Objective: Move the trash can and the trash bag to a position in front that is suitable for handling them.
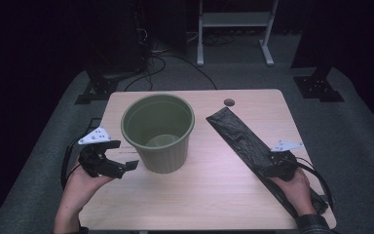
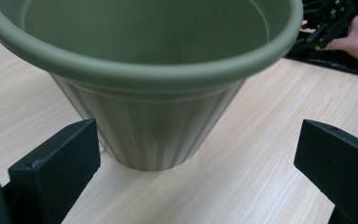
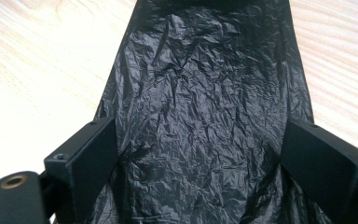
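Observation:
A ribbed green plastic bin (image 1: 158,131) stands upright and empty on the wooden table (image 1: 209,195), left of centre. My left gripper (image 1: 129,165) hovers just left of the bin's lower wall, pointing at it. Its jaws stand wide open in the left gripper view (image 2: 196,140), with the bin (image 2: 154,70) close ahead and nothing touched. A crumpled black plastic bag (image 1: 241,139) lies flat in a long strip on the table's right side. My right gripper (image 1: 274,165) rests over the bag's near part, open. In the right gripper view (image 3: 200,149) its jaws straddle the bag (image 3: 205,93).
A small round cable hole (image 1: 229,102) sits in the table near the far edge. Beyond the table stand a white frame (image 1: 236,29) and black stands, with cables on the grey floor. Bare tabletop lies in front of the bin.

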The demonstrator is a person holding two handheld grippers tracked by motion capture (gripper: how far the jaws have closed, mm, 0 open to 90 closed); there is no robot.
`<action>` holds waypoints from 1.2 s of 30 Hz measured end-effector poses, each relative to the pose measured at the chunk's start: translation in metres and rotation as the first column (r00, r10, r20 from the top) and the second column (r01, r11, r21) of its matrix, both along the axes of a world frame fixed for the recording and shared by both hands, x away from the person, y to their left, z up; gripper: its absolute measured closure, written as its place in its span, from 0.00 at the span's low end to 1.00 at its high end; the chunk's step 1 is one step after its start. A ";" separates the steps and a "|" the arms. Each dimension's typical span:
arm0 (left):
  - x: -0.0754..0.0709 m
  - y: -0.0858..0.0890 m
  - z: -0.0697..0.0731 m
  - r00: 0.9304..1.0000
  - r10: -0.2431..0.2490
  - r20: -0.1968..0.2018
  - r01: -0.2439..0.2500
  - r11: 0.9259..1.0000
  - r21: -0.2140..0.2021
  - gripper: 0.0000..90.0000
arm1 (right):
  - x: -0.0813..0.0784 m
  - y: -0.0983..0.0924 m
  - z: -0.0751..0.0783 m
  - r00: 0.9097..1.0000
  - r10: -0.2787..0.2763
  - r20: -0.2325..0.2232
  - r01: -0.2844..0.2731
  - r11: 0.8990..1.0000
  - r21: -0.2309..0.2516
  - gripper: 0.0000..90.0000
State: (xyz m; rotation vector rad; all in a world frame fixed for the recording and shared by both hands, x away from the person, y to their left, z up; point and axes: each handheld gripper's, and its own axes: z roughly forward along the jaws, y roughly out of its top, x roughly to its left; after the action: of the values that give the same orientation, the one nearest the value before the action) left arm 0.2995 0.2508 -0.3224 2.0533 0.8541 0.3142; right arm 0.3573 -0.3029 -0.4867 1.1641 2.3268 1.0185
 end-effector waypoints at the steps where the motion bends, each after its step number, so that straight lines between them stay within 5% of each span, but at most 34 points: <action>1: 0.001 0.000 0.002 1.000 0.003 0.002 -0.003 1.000 -0.001 0.00 | 0.000 0.000 0.000 1.000 0.000 0.000 0.000 1.000 0.000 0.11; 22: 0.040 0.011 0.030 1.000 0.014 0.019 -0.012 0.997 -0.071 0.00 | 0.000 0.000 0.000 1.000 0.000 0.000 0.000 1.000 0.000 0.11; 36: 0.081 0.013 0.028 0.998 0.060 0.028 -0.059 0.998 -0.026 0.00 | 0.000 0.000 0.000 1.000 0.000 0.000 0.000 1.000 0.000 0.11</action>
State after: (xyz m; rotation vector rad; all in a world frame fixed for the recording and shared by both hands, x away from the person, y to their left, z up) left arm 0.3806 0.2641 -0.2948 1.9987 0.8984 0.3635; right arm 0.3573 -0.3029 -0.4867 1.1641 2.3265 1.0184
